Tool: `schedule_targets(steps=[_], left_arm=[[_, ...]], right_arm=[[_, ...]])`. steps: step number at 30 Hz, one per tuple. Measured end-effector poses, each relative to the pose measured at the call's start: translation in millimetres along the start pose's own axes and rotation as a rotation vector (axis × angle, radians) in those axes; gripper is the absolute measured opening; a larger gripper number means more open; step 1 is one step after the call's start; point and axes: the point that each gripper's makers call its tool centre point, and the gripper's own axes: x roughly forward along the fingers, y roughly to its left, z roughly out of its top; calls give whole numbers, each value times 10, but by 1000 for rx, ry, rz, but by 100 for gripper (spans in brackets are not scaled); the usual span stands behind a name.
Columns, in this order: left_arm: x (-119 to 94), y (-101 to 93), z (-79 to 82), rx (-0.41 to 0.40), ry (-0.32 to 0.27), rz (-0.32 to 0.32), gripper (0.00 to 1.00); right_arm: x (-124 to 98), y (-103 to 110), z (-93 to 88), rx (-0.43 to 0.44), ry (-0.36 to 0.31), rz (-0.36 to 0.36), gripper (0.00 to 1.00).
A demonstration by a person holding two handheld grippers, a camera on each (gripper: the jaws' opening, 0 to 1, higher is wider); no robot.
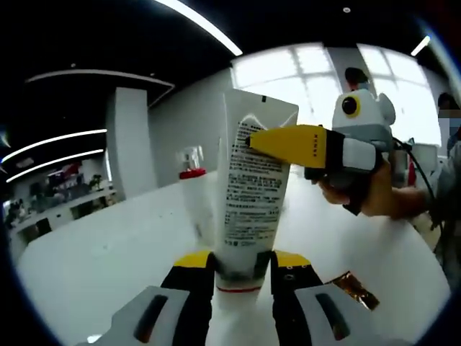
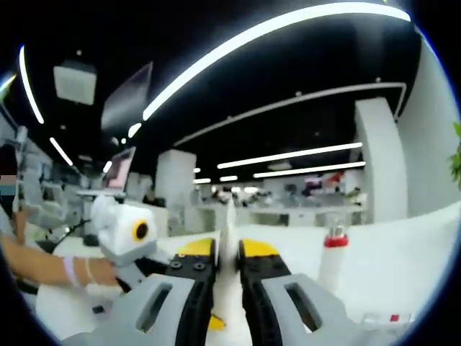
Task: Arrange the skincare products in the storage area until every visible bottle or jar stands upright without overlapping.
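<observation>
A white squeeze tube (image 1: pixel 252 187) with black print stands upright over the white table (image 1: pixel 94 267), its cap end down. My left gripper (image 1: pixel 241 263) is shut on its lower end. From the right, my right gripper (image 1: pixel 253 140) reaches in with yellow-tipped fingers at the tube's upper part. In the right gripper view the tube (image 2: pixel 229 223) shows edge-on as a thin white strip, and my right gripper (image 2: pixel 228 252) is shut on it. A clear bottle with a red collar (image 1: pixel 192 180) stands upright just behind the tube, also seen as the bottle (image 2: pixel 333 259) at the right.
A crumpled gold-brown wrapper (image 1: pixel 353 288) lies on the table to the right of my left jaws. A person's hand (image 1: pixel 374 198) holds the right gripper. The left gripper's grey body (image 2: pixel 115 223) and a forearm (image 2: pixel 43 267) sit at the left. Office desks stand behind.
</observation>
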Motion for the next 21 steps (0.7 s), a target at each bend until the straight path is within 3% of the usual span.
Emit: schedule_targets(steps=[21], left_arm=[[-63,166,-106,-99,31,0,30]], right_arm=[[73,58,-276,58,109,42,9]])
